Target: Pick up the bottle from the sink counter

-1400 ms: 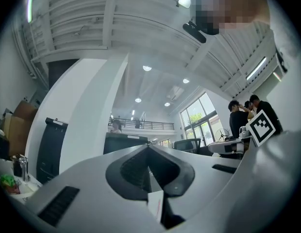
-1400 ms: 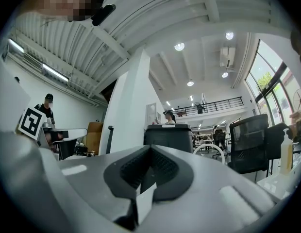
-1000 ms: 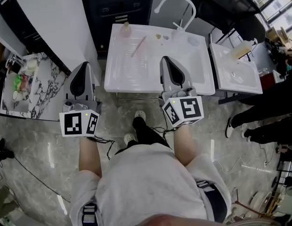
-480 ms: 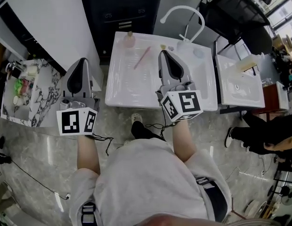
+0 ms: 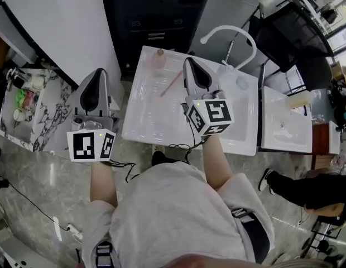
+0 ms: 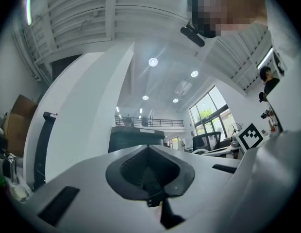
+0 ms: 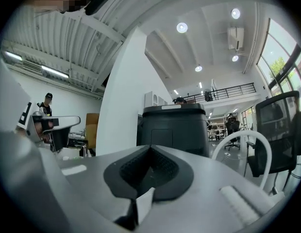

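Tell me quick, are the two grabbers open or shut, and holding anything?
Left gripper: shut, holding nothing.
Right gripper: shut, holding nothing.

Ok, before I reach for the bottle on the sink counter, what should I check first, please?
1. Bottle stands upright at the sink counter's far edge: ok.
2. Right claw open for grasping: not ok, shut and empty.
3. Left claw out of the way: ok, shut, beside the counter.
4. Pink stick clear of the path: cannot tell.
5. Bottle seen in right gripper view: not ok.
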Available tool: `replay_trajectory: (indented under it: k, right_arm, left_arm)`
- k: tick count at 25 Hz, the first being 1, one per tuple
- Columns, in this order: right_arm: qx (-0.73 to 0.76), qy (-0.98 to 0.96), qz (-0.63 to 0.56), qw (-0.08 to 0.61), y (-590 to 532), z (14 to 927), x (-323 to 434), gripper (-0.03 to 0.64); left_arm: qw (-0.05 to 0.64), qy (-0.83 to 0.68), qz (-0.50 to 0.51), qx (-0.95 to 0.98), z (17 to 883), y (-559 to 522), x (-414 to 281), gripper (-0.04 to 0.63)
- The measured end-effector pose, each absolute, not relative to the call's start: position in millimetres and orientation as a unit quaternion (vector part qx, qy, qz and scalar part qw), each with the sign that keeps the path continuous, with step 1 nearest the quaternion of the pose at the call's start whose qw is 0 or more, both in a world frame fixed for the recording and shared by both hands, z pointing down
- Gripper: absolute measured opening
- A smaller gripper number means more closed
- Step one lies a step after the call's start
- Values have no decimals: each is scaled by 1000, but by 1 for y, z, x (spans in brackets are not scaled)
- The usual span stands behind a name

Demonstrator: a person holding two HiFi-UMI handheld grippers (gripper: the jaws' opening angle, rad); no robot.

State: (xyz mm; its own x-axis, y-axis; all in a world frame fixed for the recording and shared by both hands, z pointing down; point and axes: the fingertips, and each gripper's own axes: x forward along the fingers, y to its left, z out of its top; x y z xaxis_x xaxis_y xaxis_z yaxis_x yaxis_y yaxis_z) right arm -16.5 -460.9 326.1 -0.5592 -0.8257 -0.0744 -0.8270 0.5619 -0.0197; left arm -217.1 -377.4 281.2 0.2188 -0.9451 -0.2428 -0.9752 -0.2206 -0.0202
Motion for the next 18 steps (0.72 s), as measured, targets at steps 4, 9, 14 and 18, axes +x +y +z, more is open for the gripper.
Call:
replay_trajectory:
  k: [4, 9, 14, 18]
  right_arm:
    - [-453, 891, -27, 9, -493, 365, -28, 12]
    - [-434, 897, -81, -20, -527, 415, -35, 21]
    - [-416, 901, -105, -63, -554, 464, -47, 89]
    - [-403, 904, -116, -84, -569, 498, -55, 144]
  left_arm:
    - [70, 631, 81, -768, 295, -396, -222, 8]
    - [57, 645, 69, -759, 311, -412, -221, 8]
    - [40, 650, 61, -756, 325, -421, -220, 8]
    - [30, 655, 53, -753, 333, -425, -216, 8]
